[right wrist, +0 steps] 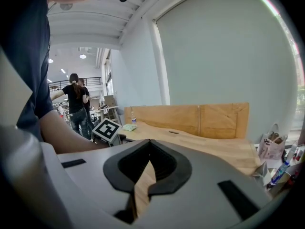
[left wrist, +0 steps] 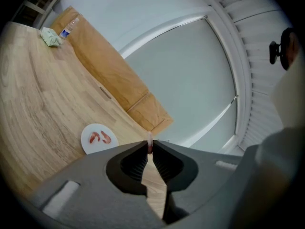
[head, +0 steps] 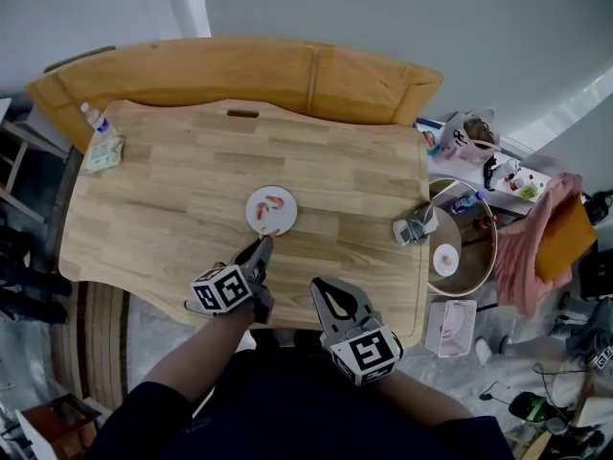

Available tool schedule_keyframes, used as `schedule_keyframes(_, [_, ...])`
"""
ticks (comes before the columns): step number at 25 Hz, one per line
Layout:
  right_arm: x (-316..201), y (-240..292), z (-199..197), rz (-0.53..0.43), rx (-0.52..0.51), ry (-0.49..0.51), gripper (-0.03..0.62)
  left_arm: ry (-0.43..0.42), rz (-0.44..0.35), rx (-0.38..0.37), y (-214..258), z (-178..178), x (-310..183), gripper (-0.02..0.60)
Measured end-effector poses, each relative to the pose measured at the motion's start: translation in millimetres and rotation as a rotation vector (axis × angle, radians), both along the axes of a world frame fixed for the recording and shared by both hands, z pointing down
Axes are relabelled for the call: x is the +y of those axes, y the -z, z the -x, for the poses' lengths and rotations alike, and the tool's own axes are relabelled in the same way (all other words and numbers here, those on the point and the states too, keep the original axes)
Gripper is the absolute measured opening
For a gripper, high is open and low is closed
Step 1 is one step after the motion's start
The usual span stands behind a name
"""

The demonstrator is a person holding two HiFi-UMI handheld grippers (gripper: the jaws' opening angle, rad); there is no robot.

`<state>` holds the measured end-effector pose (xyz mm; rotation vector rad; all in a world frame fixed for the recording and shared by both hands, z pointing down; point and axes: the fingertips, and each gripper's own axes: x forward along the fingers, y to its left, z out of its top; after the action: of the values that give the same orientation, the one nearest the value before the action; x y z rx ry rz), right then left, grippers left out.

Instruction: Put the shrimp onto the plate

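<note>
Left tongs (left wrist: 149,149) pinching shrimp (left wrist: 149,143), small, pale pink

A light wooden table (head: 172,190) stands before a pale grey wall (head: 383,17), with a wooden board (head: 239,70) leaning behind it. On the grey floor (head: 144,338) at right sit 1 round tub (head: 495,242) and a pink cloth (head: 532,247). Ceiling lamps (right wrist: 83,56) glow in a hall beyond.

Head view steeply overhead, gripper views low, sharing table (head: 192,180)

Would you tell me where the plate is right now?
In the head view the plate lies near the middle of the table, just ahead of the left gripper.
</note>
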<state>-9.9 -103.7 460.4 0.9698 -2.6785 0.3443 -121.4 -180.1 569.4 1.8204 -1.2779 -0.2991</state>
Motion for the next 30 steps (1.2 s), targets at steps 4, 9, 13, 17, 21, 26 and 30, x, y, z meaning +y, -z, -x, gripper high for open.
schedule_keyframes(4, [-2,-4,-6,0.011,0.013,-0.016,0.009,0.009,0.043,0.012,-24,-1,-16,0.037])
schedule_keyframes(9, [-3,-7,-6,0.012,0.023,-0.020,0.009,0.023,0.093,0.037,-52,1,-30,0.037])
schedule_keyframes(13, [-5,-9,-4,0.004,0.030,-0.013,0.009,0.046,0.159,0.060,-82,9,-36,0.037])
schedule_keyframes(17, [-9,-13,-2,0.006,0.039,-0.003,0.009,0.066,0.209,0.093,-106,15,-44,0.037])
schedule_keyframes(21, [-9,-22,-4,0.027,0.055,-0.004,0.009,0.066,0.256,0.118,-129,16,-55,0.037])
schedule_keyframes(26, [-11,-32,-8,0.056,0.054,-0.017,0.009,0.074,0.306,0.153,-147,15,-65,0.037])
schedule_keyframes(30, [-13,-37,-13,0.070,0.059,-0.026,0.009,0.090,0.333,0.182,-159,15,-71,0.037])
